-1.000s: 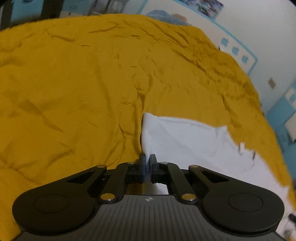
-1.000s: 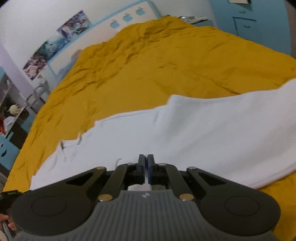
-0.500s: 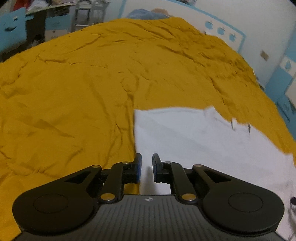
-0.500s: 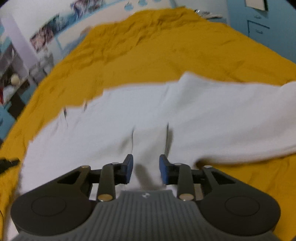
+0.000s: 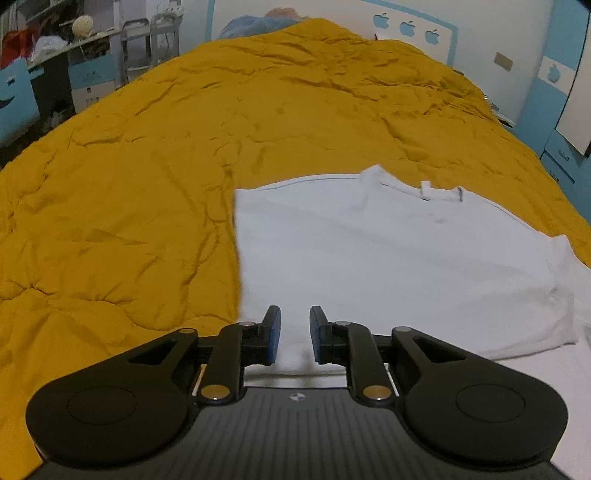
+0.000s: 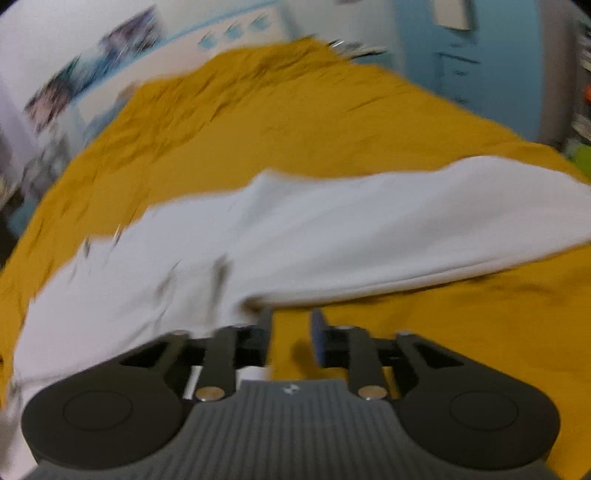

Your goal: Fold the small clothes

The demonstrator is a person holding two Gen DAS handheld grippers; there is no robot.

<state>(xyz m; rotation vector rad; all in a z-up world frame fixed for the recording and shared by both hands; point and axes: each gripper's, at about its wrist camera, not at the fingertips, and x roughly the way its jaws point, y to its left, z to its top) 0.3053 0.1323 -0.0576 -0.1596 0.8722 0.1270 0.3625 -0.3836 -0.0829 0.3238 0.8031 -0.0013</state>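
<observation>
A white T-shirt point(image 5: 388, 258) lies flat on a mustard yellow bedspread point(image 5: 129, 184), with one side folded over and its collar at the far edge. My left gripper point(image 5: 294, 332) is open and empty, hovering just above the shirt's near left edge. In the blurred right wrist view the shirt point(image 6: 295, 240) spreads across the middle, and my right gripper point(image 6: 291, 332) is open and empty over bare bedspread point(image 6: 443, 332) just off the shirt's near edge.
A white headboard with blue apple shapes point(image 5: 406, 27) stands at the bed's far end. Shelves and blue boxes point(image 5: 44, 74) stand to the left of the bed. A blue cabinet point(image 6: 461, 55) stands beyond the bed's far right.
Both grippers were shut on the shirt's edge a second ago. They have opened, let the shirt drop onto the bed, and drawn back. The right view is swinging.
</observation>
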